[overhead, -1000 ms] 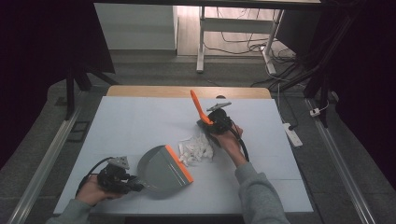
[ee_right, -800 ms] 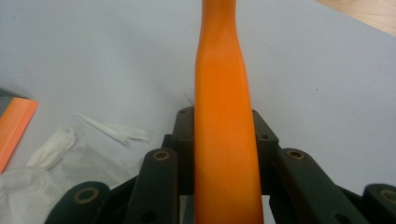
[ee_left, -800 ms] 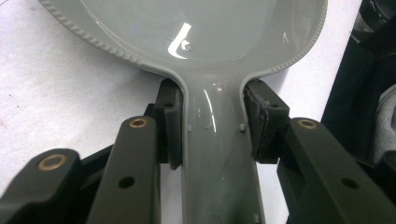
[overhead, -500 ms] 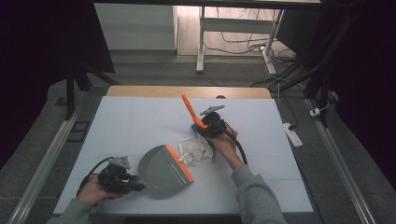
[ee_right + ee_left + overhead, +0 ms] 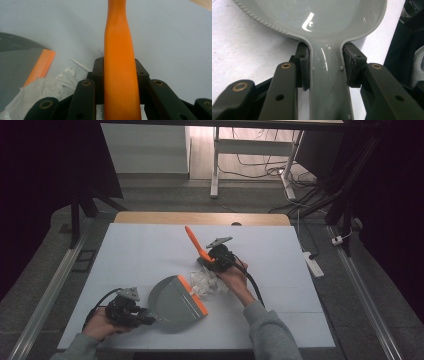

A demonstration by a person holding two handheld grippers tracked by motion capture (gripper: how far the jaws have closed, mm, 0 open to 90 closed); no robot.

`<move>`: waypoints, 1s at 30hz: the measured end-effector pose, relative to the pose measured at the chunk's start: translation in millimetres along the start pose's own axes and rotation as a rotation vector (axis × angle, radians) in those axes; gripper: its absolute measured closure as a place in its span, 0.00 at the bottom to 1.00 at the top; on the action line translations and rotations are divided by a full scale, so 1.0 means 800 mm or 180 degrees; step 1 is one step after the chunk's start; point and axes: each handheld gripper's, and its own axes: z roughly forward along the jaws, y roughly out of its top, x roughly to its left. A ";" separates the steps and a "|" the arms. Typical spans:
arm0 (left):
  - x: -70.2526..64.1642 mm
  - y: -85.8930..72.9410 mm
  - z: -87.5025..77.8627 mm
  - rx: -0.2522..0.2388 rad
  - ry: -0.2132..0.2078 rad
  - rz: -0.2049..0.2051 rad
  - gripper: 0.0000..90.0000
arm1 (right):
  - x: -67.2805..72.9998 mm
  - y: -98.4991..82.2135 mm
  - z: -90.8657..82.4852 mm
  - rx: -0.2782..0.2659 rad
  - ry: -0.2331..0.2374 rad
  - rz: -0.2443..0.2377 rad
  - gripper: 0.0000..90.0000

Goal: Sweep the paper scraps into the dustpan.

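Left gripper (image 5: pixel 142 317), held in person's left hand near the table's front-left corner, is clamped on the grey handle of a dustpan (image 5: pixel 175 300). In the left gripper view, both black pads press the handle's sides w/ the pan (image 5: pixel 312 17) spreading wide beyond them, flat on the white surface. The dustpan lies near the front edge, left of centre, its orange lip (image 5: pixel 192 295) facing toward the table's middle & right.

Right gripper (image 5: pixel 212 260), in person's right hand, sits about mid-table, slightly right of centre. Its jaws are closed tight on an orange brush handle (image 5: pixel 195 242), which slants up & toward the back-left. In the right gripper view the orange handle (image 5: pixel 120 75) runs straight up between the two black jaws, gripped on both sides.

Between the two tools: a heap of crumpled white paper scraps (image 5: pixel 207 282), on the table just beside the dustpan's orange lip & directly under/next to the right gripper. In the right gripper view the scraps (image 5: pixel 42 87) lie low left, touching the orange lip (image 5: pixel 40 67); one thin white sliver (image 5: pixel 80 65) sticks out apart.

Table (image 5: pixel 140 250) is covered in white, w/ a wood strip along the back edge. Grey sleeves enter from the front edge.
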 end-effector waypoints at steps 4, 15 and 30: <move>0.000 0.000 0.000 -0.0002 0.0000 -0.0006 0.68 | 0.012 0.001 0.002 0.0002 0.0058 -0.0059 0.78; 0.000 0.001 0.001 -0.0003 -0.0004 -0.0020 0.68 | 0.041 0.003 0.005 -0.0025 0.0170 -0.0214 0.78; -0.001 0.002 0.002 0.0002 0.0003 -0.0026 0.68 | 0.074 -0.004 -0.005 -0.0001 0.0418 -0.0452 0.78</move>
